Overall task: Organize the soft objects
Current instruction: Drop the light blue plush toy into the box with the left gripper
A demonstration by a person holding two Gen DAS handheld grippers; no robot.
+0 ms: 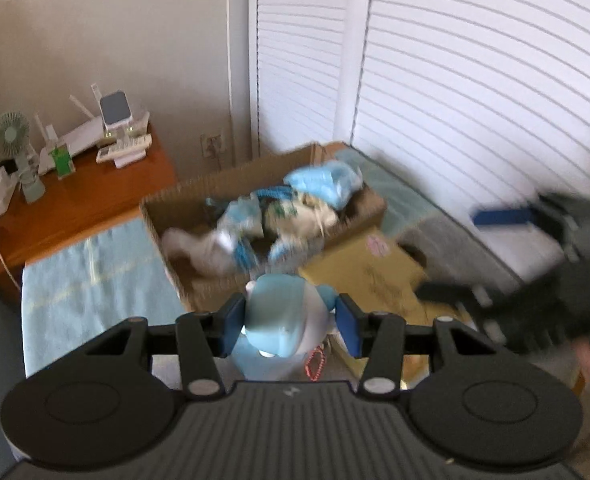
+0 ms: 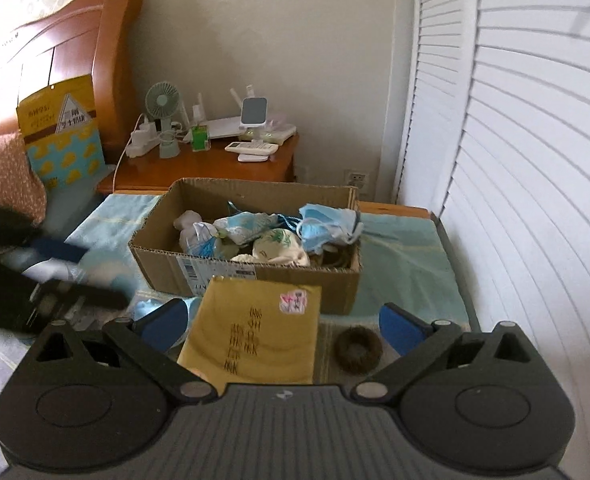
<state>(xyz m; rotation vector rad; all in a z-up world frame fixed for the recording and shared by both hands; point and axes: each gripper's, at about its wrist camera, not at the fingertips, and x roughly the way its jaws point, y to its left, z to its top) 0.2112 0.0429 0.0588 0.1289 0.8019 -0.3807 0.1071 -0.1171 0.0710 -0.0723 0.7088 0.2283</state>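
Blue plush toy between left jaws

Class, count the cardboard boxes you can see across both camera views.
1: one open cardboard box sits on the light blue cloth by the nightstand, with soft items inside. The yellow envelope leaning at its front is no box. Others may be hidden out of frame.
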